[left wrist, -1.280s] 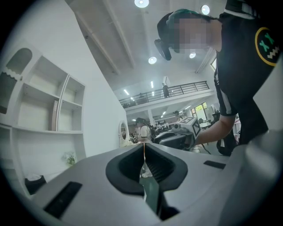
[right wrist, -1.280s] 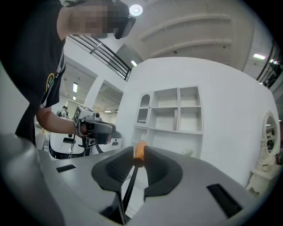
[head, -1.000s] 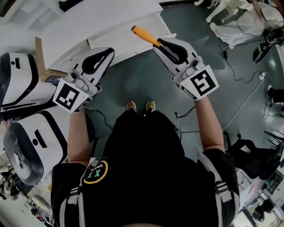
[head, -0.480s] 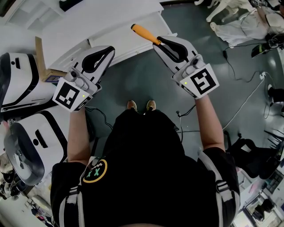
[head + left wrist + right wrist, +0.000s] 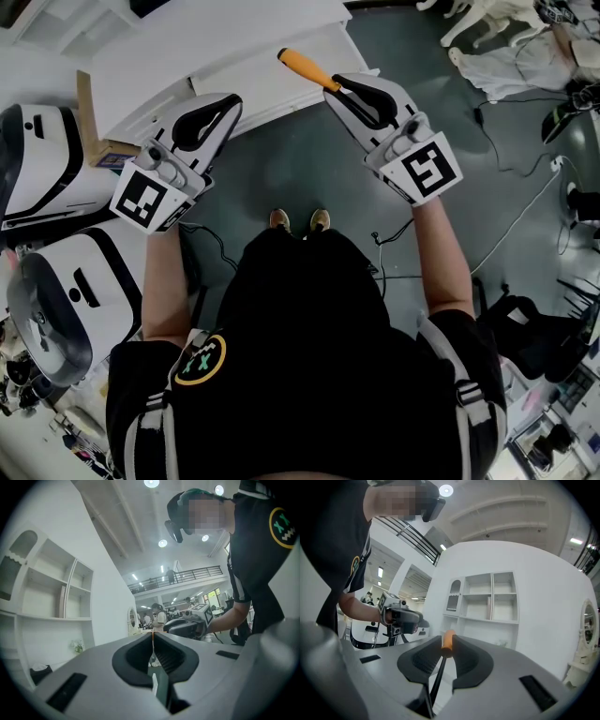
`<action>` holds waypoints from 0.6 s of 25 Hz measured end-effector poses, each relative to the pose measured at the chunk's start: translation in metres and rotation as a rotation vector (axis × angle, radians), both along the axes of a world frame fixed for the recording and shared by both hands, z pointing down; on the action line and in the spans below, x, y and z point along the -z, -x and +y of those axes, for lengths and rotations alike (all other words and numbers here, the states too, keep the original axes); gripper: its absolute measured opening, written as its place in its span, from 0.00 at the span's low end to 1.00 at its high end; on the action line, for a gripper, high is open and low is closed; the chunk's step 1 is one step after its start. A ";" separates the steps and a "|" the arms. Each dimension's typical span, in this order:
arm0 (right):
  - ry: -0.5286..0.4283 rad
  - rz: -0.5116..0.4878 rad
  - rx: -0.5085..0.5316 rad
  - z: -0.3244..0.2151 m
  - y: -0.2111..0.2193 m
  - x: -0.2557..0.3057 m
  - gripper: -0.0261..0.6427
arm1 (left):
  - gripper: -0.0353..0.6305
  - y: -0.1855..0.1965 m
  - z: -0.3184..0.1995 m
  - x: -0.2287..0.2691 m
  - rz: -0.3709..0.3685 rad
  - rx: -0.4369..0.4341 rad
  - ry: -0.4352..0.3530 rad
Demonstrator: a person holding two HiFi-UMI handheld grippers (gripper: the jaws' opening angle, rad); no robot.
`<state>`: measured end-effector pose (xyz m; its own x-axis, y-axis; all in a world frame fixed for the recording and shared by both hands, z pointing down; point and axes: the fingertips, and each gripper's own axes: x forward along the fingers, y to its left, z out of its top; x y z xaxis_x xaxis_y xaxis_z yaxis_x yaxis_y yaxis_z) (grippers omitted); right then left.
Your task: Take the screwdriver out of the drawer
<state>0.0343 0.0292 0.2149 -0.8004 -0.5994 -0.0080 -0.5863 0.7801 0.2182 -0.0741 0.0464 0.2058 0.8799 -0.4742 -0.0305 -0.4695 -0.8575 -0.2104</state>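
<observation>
Right gripper (image 5: 336, 90) clenched on screwdriver (image 5: 304, 67) above white cabinet (image 5: 253, 80) edge, left gripper (image 5: 228, 105) closed empty, open floor (image 5: 291, 164) between.

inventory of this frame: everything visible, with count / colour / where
screwdriver: 1, orange handle with dark shaft, clamped in the right gripper, handle sticking out over the cabinet
cabinet: 1, white, top of the head view
machines: 2, white with black, left edge
cardboard piece: 1, brown, left of the cabinet
cloth: 1, white, on the floor at top right
cables: several, black and white, on the floor at right
floor: dark grey
shoes: 2, light brown, centre, below the grippers
left gripper: 1, white and black, jaws together, empty
right gripper: 1, white and black, closed on the screwdriver
</observation>
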 end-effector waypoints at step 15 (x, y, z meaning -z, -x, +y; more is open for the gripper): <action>-0.006 0.047 0.005 -0.006 0.006 -0.009 0.17 | 0.09 0.009 -0.004 -0.002 0.002 0.004 0.000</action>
